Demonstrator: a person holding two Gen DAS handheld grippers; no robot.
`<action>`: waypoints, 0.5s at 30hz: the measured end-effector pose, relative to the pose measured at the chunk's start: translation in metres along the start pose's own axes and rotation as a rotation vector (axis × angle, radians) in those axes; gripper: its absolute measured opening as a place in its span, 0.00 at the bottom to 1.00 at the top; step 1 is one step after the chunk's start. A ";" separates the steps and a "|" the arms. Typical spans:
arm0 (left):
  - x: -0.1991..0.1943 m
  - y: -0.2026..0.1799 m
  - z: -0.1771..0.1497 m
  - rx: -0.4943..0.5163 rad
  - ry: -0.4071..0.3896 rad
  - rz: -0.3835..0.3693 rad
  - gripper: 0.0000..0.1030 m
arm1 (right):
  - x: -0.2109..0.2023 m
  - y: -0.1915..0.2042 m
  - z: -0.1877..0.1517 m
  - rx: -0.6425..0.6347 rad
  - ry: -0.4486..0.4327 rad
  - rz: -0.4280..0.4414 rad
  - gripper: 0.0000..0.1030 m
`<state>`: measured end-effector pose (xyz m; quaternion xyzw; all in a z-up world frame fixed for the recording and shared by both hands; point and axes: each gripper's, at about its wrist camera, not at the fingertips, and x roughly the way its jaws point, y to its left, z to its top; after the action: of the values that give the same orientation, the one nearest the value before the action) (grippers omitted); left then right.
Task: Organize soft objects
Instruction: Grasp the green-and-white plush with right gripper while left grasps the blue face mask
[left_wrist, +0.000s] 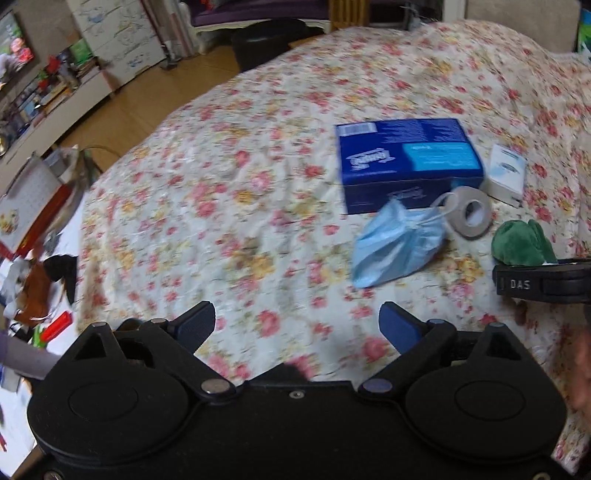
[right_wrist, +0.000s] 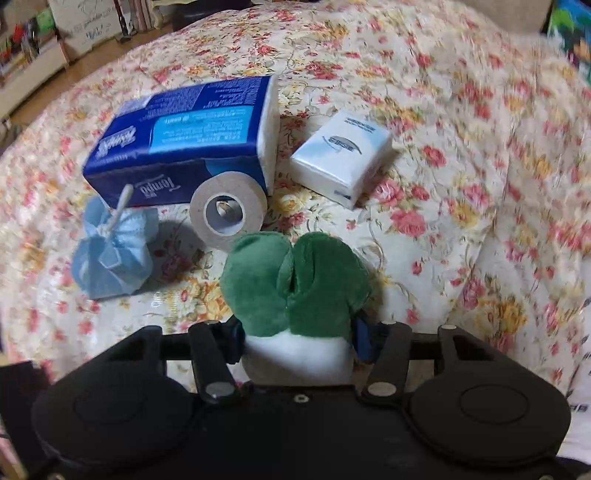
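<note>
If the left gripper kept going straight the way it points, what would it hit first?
Most likely bare bedspread. The left gripper is open and empty, and nothing lies between its fingers' line. The blue face mask and tissue box sit off to the right, though depth is hard to judge.

Left gripper (left_wrist: 297, 325) had its jaws apart over bare floral bedspread (left_wrist: 229, 206); open run ahead toward the bed's far and left edges. Obstacles sat clustered right of it: blue tissue pack (left_wrist: 408, 162), crumpled face mask (left_wrist: 397, 245) touching its near side, tape roll (left_wrist: 470, 212), small white tissue packet (left_wrist: 505, 175). Right gripper (right_wrist: 297, 332), clamping green plush (right_wrist: 291, 277), stood just near of the roll. Bedspread right of the packet was open.
</note>
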<state>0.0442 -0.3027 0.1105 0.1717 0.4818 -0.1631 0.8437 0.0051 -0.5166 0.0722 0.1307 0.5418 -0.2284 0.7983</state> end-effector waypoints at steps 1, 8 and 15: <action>0.002 -0.007 0.003 0.009 0.001 -0.007 0.91 | -0.002 -0.007 0.000 0.026 0.011 0.024 0.51; 0.024 -0.050 0.024 0.064 -0.007 -0.020 0.91 | -0.021 -0.058 -0.003 0.208 0.016 0.074 0.51; 0.061 -0.065 0.040 -0.005 0.051 -0.022 0.86 | -0.039 -0.091 -0.008 0.303 -0.013 0.117 0.51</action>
<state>0.0754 -0.3849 0.0684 0.1685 0.5054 -0.1670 0.8297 -0.0598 -0.5823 0.1088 0.2795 0.4875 -0.2612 0.7848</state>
